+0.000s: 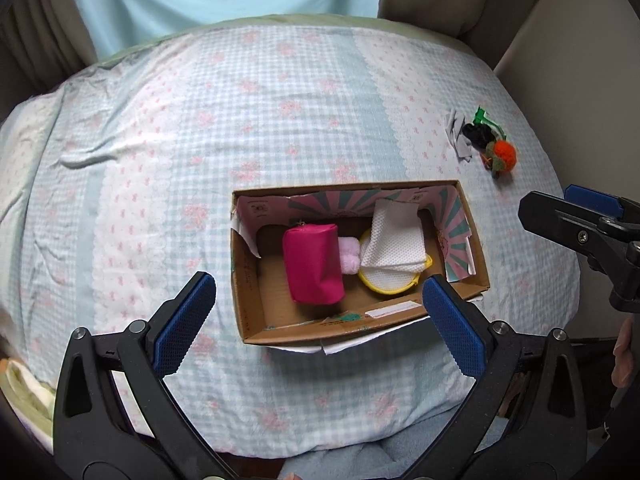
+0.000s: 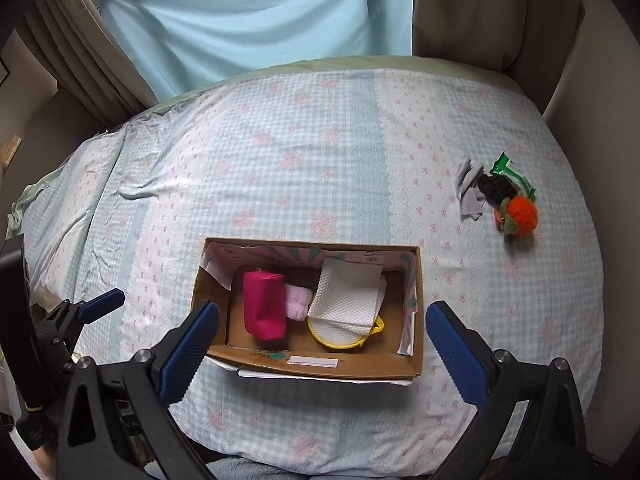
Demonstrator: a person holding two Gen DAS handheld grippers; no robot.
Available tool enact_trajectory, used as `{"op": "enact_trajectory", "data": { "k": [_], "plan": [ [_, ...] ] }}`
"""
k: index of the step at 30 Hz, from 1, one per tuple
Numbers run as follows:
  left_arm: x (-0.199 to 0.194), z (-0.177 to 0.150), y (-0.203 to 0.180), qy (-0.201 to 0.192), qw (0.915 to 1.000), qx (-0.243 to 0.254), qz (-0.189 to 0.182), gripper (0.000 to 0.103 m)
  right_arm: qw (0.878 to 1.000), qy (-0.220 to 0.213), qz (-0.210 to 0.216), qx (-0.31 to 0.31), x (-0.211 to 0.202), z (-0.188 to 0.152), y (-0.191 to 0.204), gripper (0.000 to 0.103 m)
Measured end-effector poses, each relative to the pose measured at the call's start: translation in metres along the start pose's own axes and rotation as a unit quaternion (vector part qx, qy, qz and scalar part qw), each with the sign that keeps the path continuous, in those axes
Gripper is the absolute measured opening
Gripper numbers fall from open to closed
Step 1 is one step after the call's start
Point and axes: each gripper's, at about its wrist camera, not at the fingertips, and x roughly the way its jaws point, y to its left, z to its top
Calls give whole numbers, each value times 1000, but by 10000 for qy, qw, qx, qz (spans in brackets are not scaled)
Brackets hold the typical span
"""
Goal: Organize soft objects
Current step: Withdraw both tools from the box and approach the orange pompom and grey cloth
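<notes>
Both claws, left (image 1: 320,312) and right (image 2: 322,338), gape wide before cardboard box (image 2: 320,364) holding magenta pouch (image 2: 264,306)

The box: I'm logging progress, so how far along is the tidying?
Done: the box holds a pink pouch, a white cloth and more. In hand: nothing; left gripper and right gripper are open. Left: the orange pompom pile on the bed.

right gripper (image 2: 322,334) hangs wide apart over the cardboard box (image 2: 419,312) holding a pink pouch (image 2: 264,306), white cloth (image 2: 348,294), yellow ring (image 2: 340,340); orange pompom (image 2: 522,208) lies well apart.
</notes>
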Motion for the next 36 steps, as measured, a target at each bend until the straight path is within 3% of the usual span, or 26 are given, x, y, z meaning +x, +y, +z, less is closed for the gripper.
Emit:
{"op": "enact_trajectory", "data": {
  "k": [8,17,27,36],
  "plan": [
    [-79,4,6,-780,9968,-192,-42,103,9947,-931,-402,174,-82,-13,-15,103],
    [-112,26,-27,-1284,9908,-115,-421,103,9849,-1458,-751,563,-124,-31,-75,103],
    [-114,62,-125,-1517,9869,-93,-539,103,9865,-1455,-553,506,-130,-23,-174,103],
    [-78,101,-232,-1431,9879,-109,-581,103,9902,-1344,-270,265,-104,4,-258,103]
  ]
}}
